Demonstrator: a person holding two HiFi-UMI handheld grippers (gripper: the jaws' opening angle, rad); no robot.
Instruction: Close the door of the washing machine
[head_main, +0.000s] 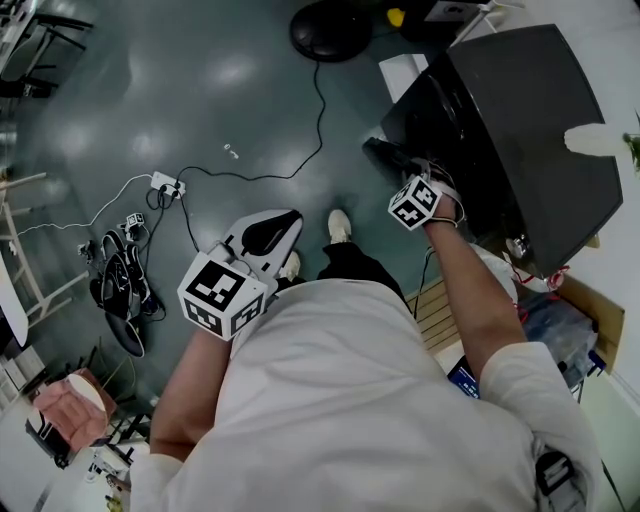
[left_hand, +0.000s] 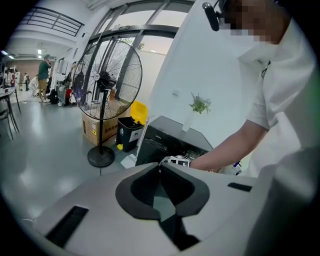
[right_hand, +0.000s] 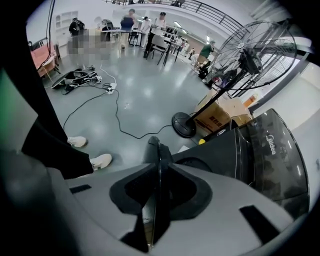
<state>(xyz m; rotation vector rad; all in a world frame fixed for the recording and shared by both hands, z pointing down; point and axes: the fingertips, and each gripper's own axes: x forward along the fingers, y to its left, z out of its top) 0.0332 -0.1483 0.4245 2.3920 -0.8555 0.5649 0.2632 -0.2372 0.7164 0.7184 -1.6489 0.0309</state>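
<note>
Right hand-held gripper (right_hand: 159, 169) grips the thin dark door (right_hand: 152, 148) of a washing machine (right_hand: 235, 155) marked "Midea" (right_hand: 274, 141), at right; left hand-held gripper (left_hand: 160, 167) is closed and empty.

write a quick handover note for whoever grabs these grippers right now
Left gripper: jaws together, empty, held near the person's body, away from the machine.
Right gripper: jaws clamped on the edge of the door, which stands raised over the washing machine.
Done: door gripped.
Left: the tub opening is uncovered; lower the door flat over it, then let go.
</note>
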